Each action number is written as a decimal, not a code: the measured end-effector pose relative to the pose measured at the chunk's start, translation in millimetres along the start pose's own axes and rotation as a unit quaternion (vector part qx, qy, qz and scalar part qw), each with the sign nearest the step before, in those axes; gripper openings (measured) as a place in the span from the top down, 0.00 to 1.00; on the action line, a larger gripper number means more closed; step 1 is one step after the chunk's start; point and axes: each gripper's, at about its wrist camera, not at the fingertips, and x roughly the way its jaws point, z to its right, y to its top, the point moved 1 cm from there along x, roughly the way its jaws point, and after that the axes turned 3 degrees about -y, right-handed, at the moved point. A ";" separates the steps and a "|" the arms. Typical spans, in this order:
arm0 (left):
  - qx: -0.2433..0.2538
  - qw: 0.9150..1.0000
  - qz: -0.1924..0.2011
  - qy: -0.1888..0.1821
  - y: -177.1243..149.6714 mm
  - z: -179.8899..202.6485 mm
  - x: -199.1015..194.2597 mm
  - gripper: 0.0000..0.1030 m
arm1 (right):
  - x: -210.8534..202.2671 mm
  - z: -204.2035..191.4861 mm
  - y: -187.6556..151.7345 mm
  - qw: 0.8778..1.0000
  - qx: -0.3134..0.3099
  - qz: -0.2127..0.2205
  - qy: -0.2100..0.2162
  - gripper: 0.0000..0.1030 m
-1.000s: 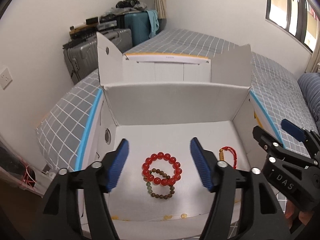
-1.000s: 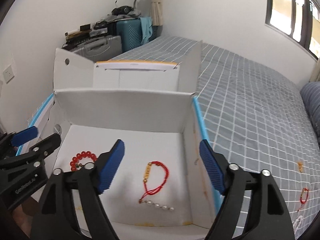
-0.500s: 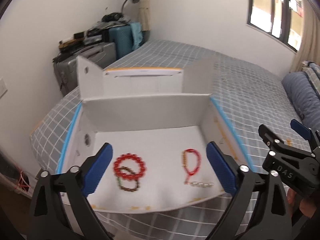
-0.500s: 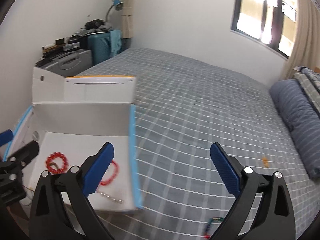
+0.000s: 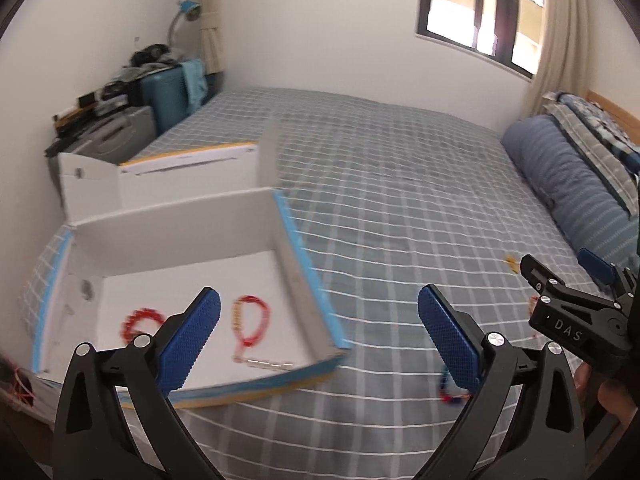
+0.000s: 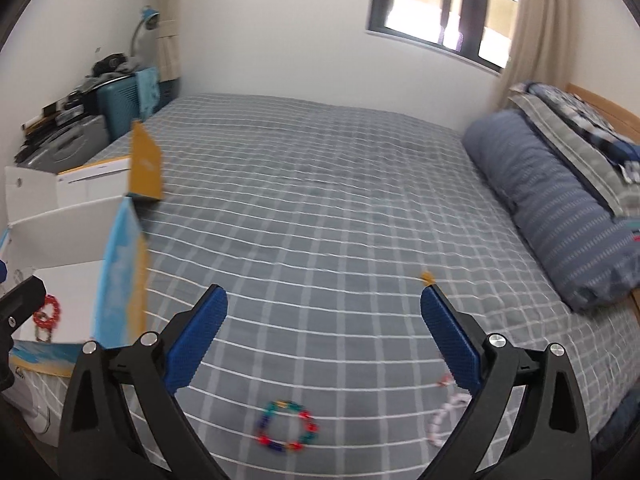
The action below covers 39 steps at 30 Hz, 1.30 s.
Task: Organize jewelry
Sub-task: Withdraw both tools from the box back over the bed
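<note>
A bed [image 6: 340, 200] with a grey checked cover filled the room, under a window [image 6: 444, 4] with a pale curtain, and a white cardboard box [image 5: 180, 232] with blue-edged walls sat open on the bed. Inside the box lay a red bead bracelet [image 5: 140, 320] and, just beside it toward the blue-edged side wall, a red cord bracelet [image 5: 250, 322] with a short row of pale beads at its end. Outside the box, on the cover, lay a multicoloured bead bracelet [image 6: 286, 426], and farther from the box a pale bracelet [image 6: 442, 420] and a small yellow piece [image 6: 427, 277]. The left gripper [image 5: 318, 336] hung over the box's near corner, its blue pads spread wide and holding nothing. The right gripper [image 6: 324, 334] hovered above the multicoloured bracelet, likewise spread wide and empty. A striped blue pillow [image 6: 552, 204] lay along the bed's side opposite the box.
</note>
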 end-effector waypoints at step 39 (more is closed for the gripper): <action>0.101 0.980 -0.158 -0.072 -104.9 134.1 165.3 0.06 | 155.3 144.1 -76.5 0.987 0.032 -0.159 -0.015 0.32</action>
